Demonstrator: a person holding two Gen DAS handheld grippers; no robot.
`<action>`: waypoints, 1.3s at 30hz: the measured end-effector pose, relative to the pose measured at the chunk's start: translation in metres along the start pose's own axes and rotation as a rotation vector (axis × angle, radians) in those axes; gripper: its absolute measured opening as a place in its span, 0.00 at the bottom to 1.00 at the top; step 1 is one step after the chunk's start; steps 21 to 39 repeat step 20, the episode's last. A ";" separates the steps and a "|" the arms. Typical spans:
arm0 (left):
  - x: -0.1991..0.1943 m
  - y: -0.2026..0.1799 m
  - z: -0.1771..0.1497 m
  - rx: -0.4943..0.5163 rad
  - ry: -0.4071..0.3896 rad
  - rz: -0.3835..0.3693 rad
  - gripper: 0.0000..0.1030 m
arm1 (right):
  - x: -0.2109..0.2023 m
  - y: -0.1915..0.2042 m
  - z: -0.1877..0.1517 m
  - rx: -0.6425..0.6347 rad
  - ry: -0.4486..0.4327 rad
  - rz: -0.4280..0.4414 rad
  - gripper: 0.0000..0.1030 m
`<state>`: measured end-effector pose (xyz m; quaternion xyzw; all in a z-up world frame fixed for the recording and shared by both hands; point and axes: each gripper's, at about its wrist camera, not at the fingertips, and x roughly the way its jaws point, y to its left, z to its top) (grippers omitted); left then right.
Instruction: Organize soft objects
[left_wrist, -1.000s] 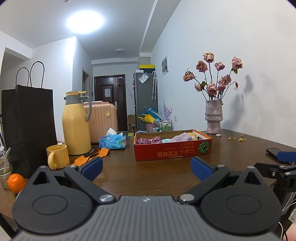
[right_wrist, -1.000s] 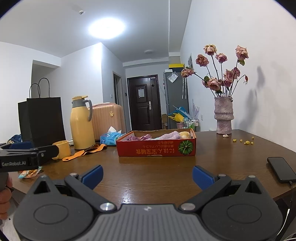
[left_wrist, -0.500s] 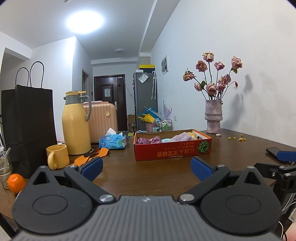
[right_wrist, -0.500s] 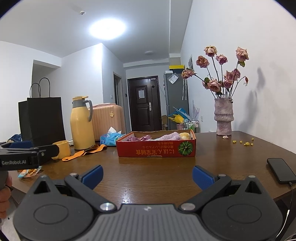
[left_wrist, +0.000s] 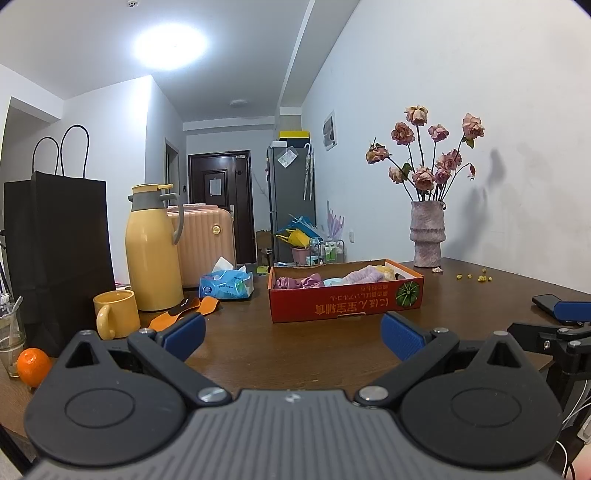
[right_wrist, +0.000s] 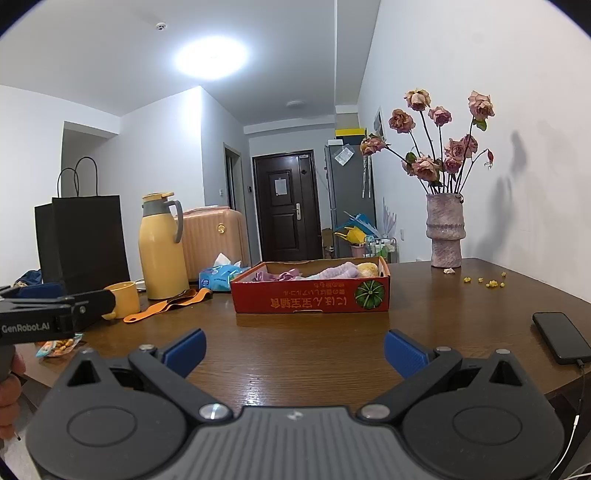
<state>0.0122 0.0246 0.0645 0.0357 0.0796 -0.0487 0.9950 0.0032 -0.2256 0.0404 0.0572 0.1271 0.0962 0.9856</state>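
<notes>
A red cardboard box (left_wrist: 347, 301) (right_wrist: 310, 297) sits mid-table, holding soft things: purple cloth (left_wrist: 295, 283), a lilac knit piece (left_wrist: 364, 275) (right_wrist: 338, 272) and something yellow (right_wrist: 367, 268). An orange strap (left_wrist: 184, 312) (right_wrist: 168, 303) lies on the table left of the box. My left gripper (left_wrist: 291, 334) hovers open near the table's front edge, well short of the box, nothing between its blue pads. My right gripper (right_wrist: 293, 349) is likewise open and empty, facing the box. Each gripper shows at the edge of the other's view.
On the left stand a yellow thermos (left_wrist: 153, 247), yellow mug (left_wrist: 116, 314), black paper bag (left_wrist: 55, 251), tissue pack (left_wrist: 226, 284), an orange (left_wrist: 33, 367) and a snack packet (right_wrist: 55, 347). A vase of dried roses (left_wrist: 426, 232) is back right; a phone (right_wrist: 561, 336) lies at the right edge.
</notes>
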 end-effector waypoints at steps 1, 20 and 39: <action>0.000 0.000 0.000 0.001 -0.002 -0.001 1.00 | 0.000 0.000 0.000 0.000 -0.001 -0.001 1.00; -0.007 0.001 0.001 -0.001 -0.037 0.012 1.00 | 0.000 0.001 -0.001 0.003 -0.003 -0.003 1.00; -0.007 0.001 0.001 -0.001 -0.037 0.012 1.00 | 0.000 0.001 -0.001 0.003 -0.003 -0.003 1.00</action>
